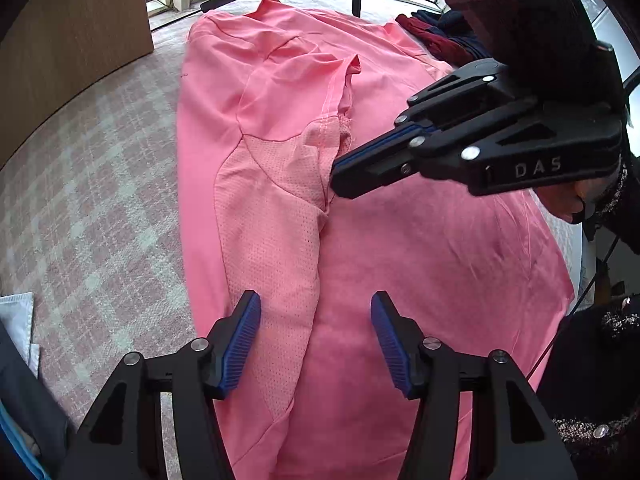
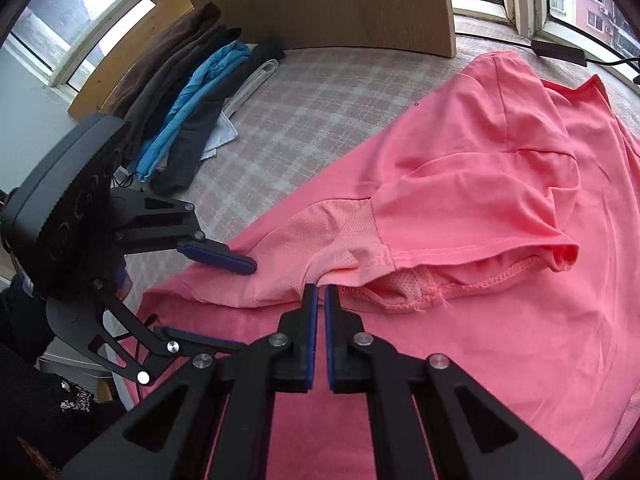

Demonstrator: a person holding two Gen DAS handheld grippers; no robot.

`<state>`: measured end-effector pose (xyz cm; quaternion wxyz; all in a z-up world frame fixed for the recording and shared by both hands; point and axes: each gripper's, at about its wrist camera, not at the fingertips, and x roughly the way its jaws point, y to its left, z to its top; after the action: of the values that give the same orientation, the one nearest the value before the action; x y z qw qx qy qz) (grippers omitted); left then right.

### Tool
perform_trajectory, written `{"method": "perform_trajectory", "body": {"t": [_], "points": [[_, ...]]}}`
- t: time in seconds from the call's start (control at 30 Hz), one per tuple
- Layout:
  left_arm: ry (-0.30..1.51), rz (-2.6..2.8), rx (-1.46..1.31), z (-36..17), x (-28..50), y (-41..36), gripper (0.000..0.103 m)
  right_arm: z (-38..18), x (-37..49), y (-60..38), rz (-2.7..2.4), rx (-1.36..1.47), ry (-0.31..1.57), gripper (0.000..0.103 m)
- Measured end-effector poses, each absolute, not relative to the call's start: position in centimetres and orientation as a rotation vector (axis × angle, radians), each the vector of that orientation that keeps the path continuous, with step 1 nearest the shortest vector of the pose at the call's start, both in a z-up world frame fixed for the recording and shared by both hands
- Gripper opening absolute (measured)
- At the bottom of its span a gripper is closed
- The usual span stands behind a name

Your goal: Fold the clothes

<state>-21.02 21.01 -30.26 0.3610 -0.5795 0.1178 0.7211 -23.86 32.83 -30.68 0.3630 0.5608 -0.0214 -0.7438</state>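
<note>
A pink T-shirt [image 1: 420, 240] lies spread on the plaid surface, one side with its mesh panel [image 1: 272, 216] and sleeve folded over onto the body. It also shows in the right wrist view [image 2: 500, 208]. My left gripper [image 1: 316, 340] is open, its blue pads on either side of the folded edge near the hem. My right gripper [image 2: 321, 304] is shut, its tips at the mesh underarm fold [image 2: 344, 248]; whether it pinches cloth I cannot tell. It shows from the left wrist view [image 1: 340, 176], and the left gripper shows in the right wrist view [image 2: 216, 304].
A plaid cover [image 1: 100, 184] lies under the shirt. A wooden board [image 2: 320, 0] stands at the back. Folded dark and blue clothes [image 2: 188, 104] are stacked at the left. Dark red and navy garments [image 1: 444, 36] lie beyond the shirt. Windows and a black cable [image 1: 224, 0] run along the far edge.
</note>
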Motion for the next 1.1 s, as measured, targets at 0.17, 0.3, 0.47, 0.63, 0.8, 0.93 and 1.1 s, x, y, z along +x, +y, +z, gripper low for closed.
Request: {"method": "perform_trajectory", "body": {"t": [0.17, 0.3, 0.47, 0.63, 0.8, 0.93, 1.1], "points": [[0.319, 1.848, -1.479, -30.4, -20.5, 21.6, 0.063, -29.4, -24.6, 35.1, -1.947, 1.445, -0.125, 0.004], [0.323, 1.849, -1.479, -30.6, -20.2, 22.5, 0.065, -31.0, -24.6, 34.2, -1.883, 1.523, -0.133, 0.006], [0.320, 1.845, -1.481, -30.9, -19.9, 23.3, 0.065, -32.8, -24.2, 32.6, -1.858, 1.552, -0.074, 0.006], [0.317, 1.842, -1.482, -30.9, -20.3, 23.4, 0.065, -32.7, -24.4, 32.0, -1.867, 1.532, -0.063, 0.018], [0.313, 1.837, -1.479, -30.2, -20.6, 19.9, 0.065, -32.4, -24.5, 31.3, -1.867, 1.492, -0.015, 0.018], [0.314, 1.837, -1.479, -30.0, -20.8, 19.5, 0.065, -32.2, -24.6, 31.0, -1.857, 1.449, 0.012, 0.018], [0.328, 1.822, -1.471, -29.8, -20.8, 18.8, 0.065, -32.3, -24.8, 31.5, -1.835, 1.453, 0.005, 0.018]]}}
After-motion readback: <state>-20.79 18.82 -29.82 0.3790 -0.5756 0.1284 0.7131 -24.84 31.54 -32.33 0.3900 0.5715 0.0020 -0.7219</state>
